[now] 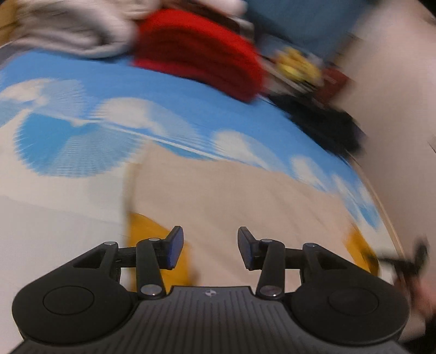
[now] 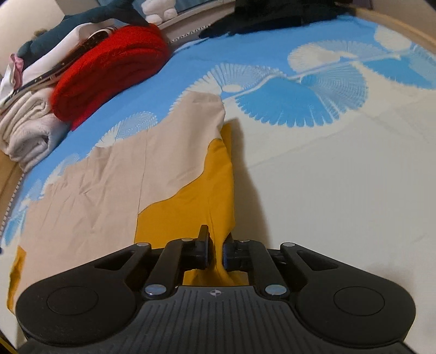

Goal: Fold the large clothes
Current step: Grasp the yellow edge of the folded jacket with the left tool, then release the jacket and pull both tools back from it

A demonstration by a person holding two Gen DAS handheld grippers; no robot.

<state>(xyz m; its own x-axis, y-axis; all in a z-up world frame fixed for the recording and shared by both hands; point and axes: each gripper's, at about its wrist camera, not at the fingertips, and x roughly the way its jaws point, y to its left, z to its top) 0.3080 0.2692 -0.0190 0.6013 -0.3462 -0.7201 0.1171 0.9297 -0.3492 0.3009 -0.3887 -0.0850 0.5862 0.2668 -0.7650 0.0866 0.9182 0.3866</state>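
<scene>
A large beige garment (image 2: pixel 90 190) with a mustard-yellow part (image 2: pixel 190 207) lies spread flat on the bed. My right gripper (image 2: pixel 216 250) is shut on a pinched fold of the mustard fabric at the garment's near edge, and the fold rises between the pads. In the blurred left wrist view the same beige cloth (image 1: pixel 231 196) lies below my left gripper (image 1: pixel 210 245), with mustard cloth (image 1: pixel 147 231) showing beside the left finger. The left gripper is open, hangs above the cloth, and has nothing between its pads.
The bed sheet (image 2: pixel 327 190) is blue and white with fan patterns. A folded red garment (image 2: pixel 109 68) and a folded pale grey one (image 2: pixel 27 130) are stacked at the far left. Dark clothes (image 2: pixel 272 16) lie at the far edge. The red pile (image 1: pixel 196 51) also shows ahead of the left gripper.
</scene>
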